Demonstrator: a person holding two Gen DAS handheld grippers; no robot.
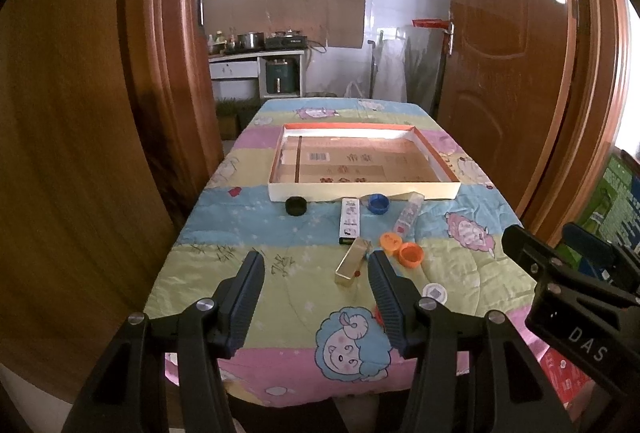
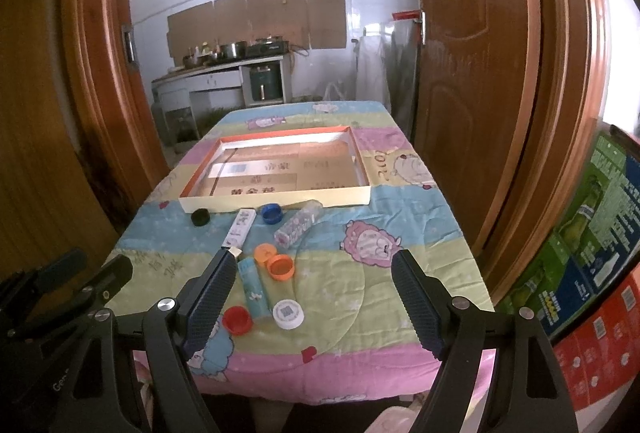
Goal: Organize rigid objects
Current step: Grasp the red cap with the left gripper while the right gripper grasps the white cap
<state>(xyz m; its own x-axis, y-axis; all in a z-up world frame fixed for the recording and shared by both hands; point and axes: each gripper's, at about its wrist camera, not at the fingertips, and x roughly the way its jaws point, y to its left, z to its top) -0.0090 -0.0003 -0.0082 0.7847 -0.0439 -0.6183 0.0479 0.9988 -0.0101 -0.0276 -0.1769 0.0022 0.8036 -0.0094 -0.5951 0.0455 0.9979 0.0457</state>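
Observation:
A shallow white tray with an orange rim lies mid-table, holding only flat cardboard. In front of it lie a black cap, a white box, a blue cap and a clear tube. Closer are two orange caps, a slim box, a white cap and a red cap. My left gripper is open over the near table, the slim box just inside its right finger. My right gripper is open, its left finger beside the slim box.
A cartoon-print quilt covers the table. Brown wooden doors stand on both sides of a doorway to a kitchen. Stacked green, blue and red cartons sit right of the table.

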